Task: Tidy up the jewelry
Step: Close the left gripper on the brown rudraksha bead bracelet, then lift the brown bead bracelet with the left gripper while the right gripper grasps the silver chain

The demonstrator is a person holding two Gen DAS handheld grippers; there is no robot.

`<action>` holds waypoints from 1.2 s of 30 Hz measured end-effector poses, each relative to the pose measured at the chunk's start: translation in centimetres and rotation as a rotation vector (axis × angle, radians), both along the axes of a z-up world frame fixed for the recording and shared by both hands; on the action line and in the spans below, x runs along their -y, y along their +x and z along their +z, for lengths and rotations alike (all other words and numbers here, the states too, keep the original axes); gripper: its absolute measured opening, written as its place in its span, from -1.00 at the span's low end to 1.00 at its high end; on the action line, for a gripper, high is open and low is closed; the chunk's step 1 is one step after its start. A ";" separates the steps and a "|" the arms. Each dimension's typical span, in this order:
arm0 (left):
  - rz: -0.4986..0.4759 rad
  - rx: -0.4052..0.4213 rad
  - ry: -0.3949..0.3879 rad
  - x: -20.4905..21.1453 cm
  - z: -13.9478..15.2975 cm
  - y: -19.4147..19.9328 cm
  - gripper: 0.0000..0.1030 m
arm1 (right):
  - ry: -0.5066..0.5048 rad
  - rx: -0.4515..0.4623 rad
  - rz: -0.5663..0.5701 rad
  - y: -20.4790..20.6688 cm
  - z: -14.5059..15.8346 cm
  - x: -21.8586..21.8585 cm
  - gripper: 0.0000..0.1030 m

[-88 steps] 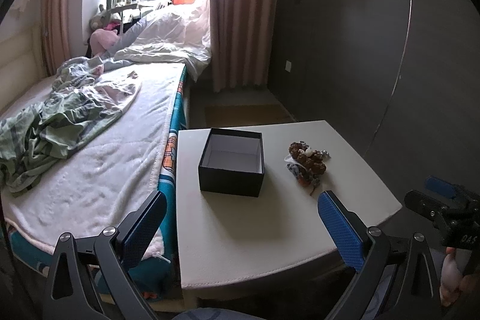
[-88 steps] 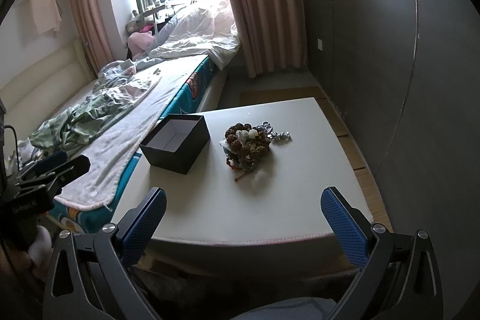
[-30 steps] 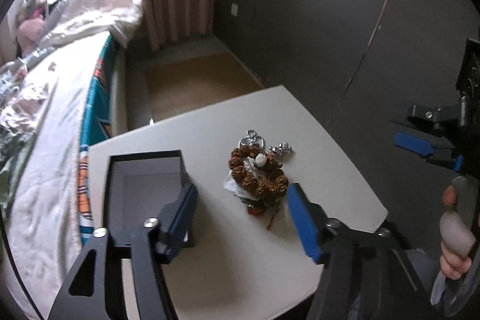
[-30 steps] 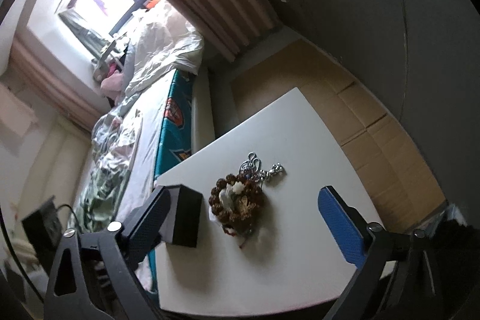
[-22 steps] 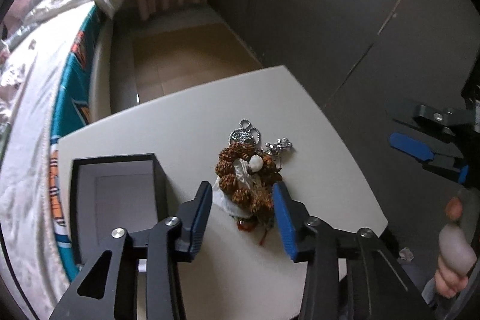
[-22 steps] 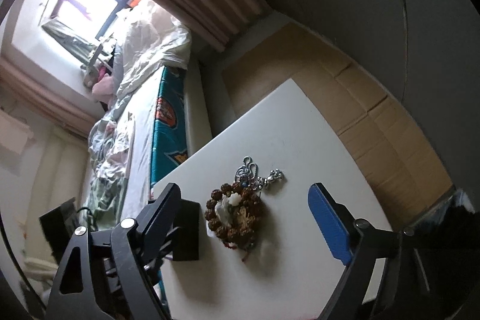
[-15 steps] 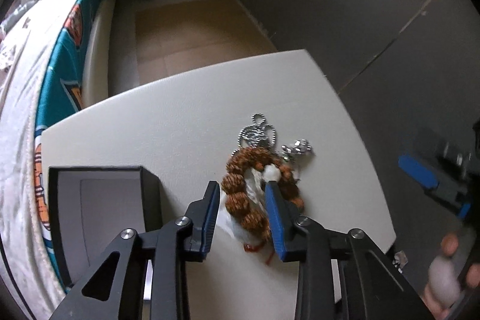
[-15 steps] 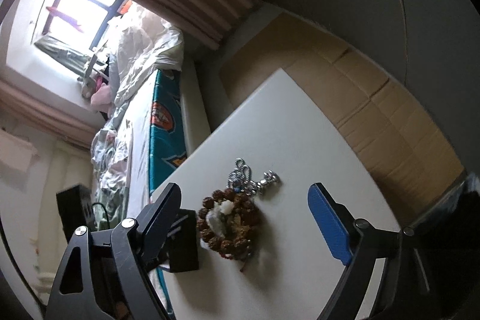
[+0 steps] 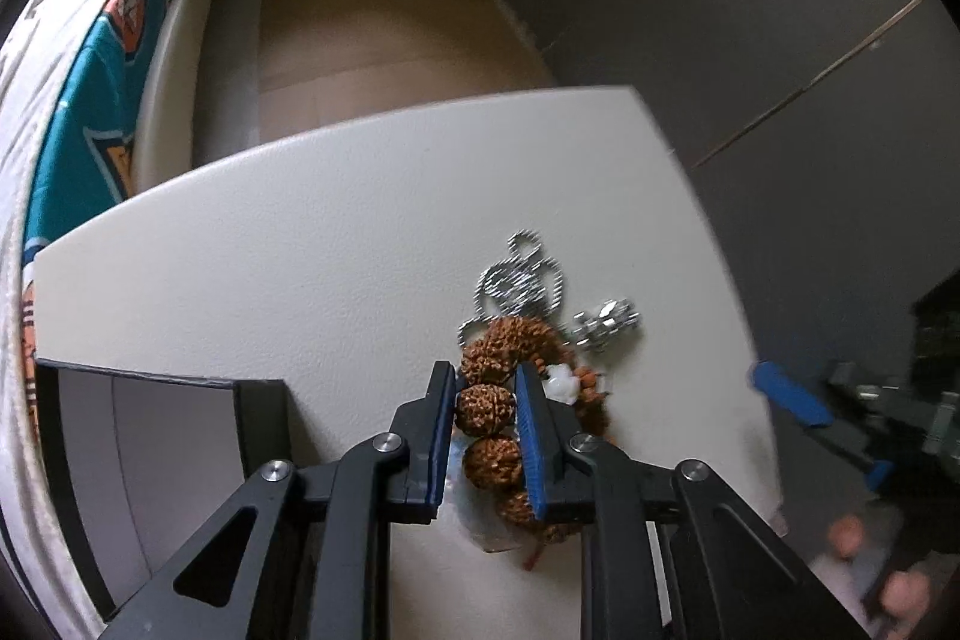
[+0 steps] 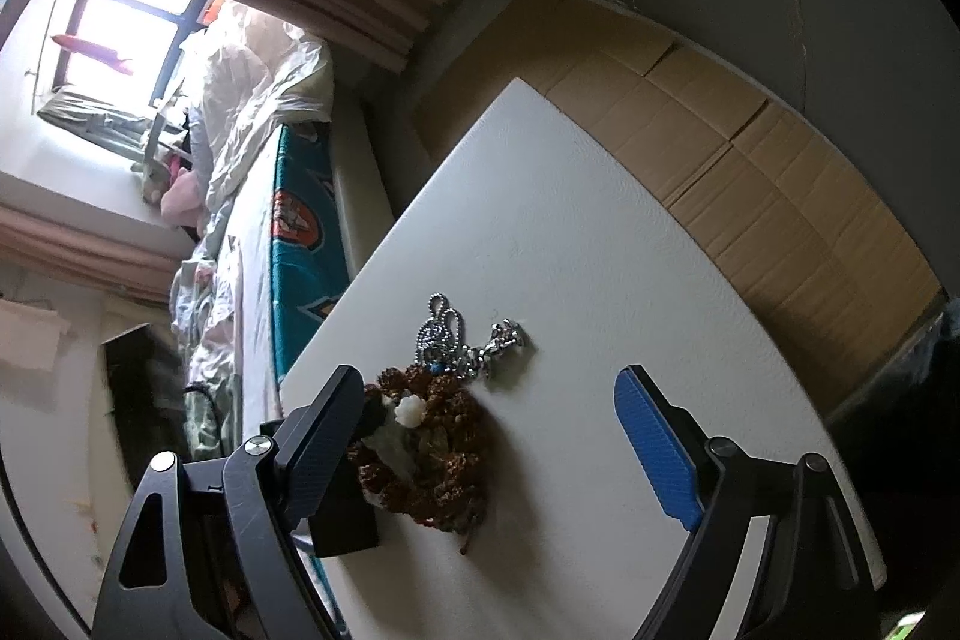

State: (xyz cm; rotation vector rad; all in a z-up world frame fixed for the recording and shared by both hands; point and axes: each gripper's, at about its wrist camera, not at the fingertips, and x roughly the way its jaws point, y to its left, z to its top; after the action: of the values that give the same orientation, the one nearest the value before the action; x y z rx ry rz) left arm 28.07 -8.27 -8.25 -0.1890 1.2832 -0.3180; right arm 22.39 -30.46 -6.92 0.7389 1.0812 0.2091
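A bracelet of large brown knobbly beads [image 9: 498,451] lies on the white table [image 9: 300,250], with a white bead and silver chain jewelry [image 9: 528,280] beside it. My left gripper [image 9: 485,403] is shut on the bracelet, its blue pads pressed on one bead. An open black box [image 9: 180,460] stands just left of it. In the right wrist view the bracelet [image 10: 432,454] and silver chain [image 10: 462,340] lie between the wide-open fingers of my right gripper [image 10: 480,436], which holds nothing. The black box [image 10: 345,511] is mostly hidden behind its left finger.
A bed with a teal-edged sheet [image 9: 90,58] runs along the table's left side. Brown cardboard covers the floor [image 10: 750,172] beyond the table. A dark wall panel [image 9: 750,10] stands to the right. The right gripper also shows at the left wrist view's right edge [image 9: 804,400].
My left gripper has come down over the jewelry pile and closed from wide open onto the brown bead bracelet. The right gripper has tilted and stayed open above the table.
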 end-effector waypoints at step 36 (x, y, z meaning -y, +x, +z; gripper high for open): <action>-0.059 -0.006 -0.078 2.0 -2.7 1.1 -0.59 | -0.059 -0.032 -0.004 0.5 -0.8 -0.7 0.69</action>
State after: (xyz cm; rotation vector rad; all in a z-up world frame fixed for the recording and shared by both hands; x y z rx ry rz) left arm 29.18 -10.25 -10.97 -0.2186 1.2854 -0.4189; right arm 22.86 -29.75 -7.75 0.6937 1.1122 0.1620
